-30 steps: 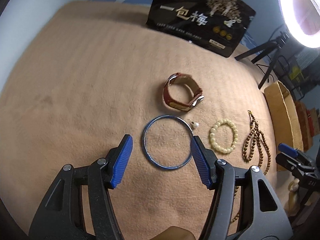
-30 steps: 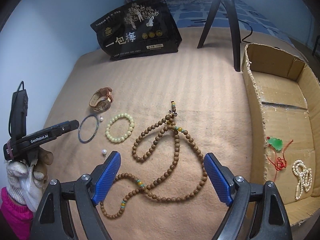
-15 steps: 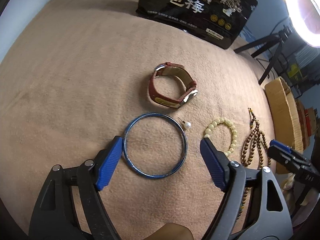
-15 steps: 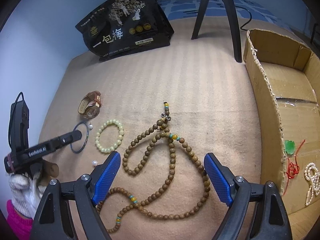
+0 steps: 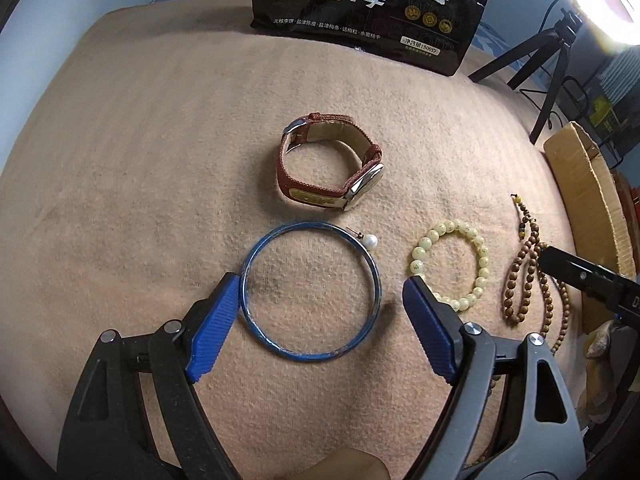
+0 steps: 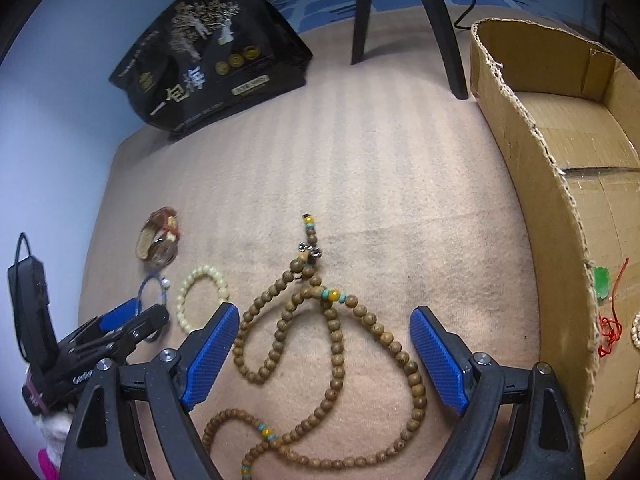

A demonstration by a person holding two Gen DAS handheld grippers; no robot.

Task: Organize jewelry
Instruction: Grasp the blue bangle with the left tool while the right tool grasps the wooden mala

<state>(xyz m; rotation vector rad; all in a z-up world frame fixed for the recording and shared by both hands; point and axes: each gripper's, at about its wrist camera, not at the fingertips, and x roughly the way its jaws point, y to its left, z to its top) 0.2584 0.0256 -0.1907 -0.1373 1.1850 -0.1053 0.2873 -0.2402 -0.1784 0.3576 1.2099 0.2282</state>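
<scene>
My left gripper [image 5: 316, 304] is open, its blue pads on either side of a blue bangle [image 5: 310, 290] lying flat on the tan cloth. A pearl earring [image 5: 370, 241] touches the bangle's far rim. Beyond lies a red-strapped watch [image 5: 330, 170]; to the right, a pale yellow bead bracelet [image 5: 450, 264]. My right gripper [image 6: 324, 346] is open and empty, low over a long brown bead necklace [image 6: 332, 344]. The cardboard box [image 6: 532, 184] at right holds a green pendant on red cord [image 6: 602, 282] and a pearl strand [image 6: 636, 332].
A black snack bag [image 5: 368, 8] stands at the far edge of the cloth. Tripod legs [image 6: 400, 20] stand behind the box. The left gripper also shows in the right wrist view [image 6: 120, 332], held by a white-gloved hand.
My left gripper has moved forward and down, so its jaws now flank the bangle. My right gripper has moved forward and lower over the brown necklace.
</scene>
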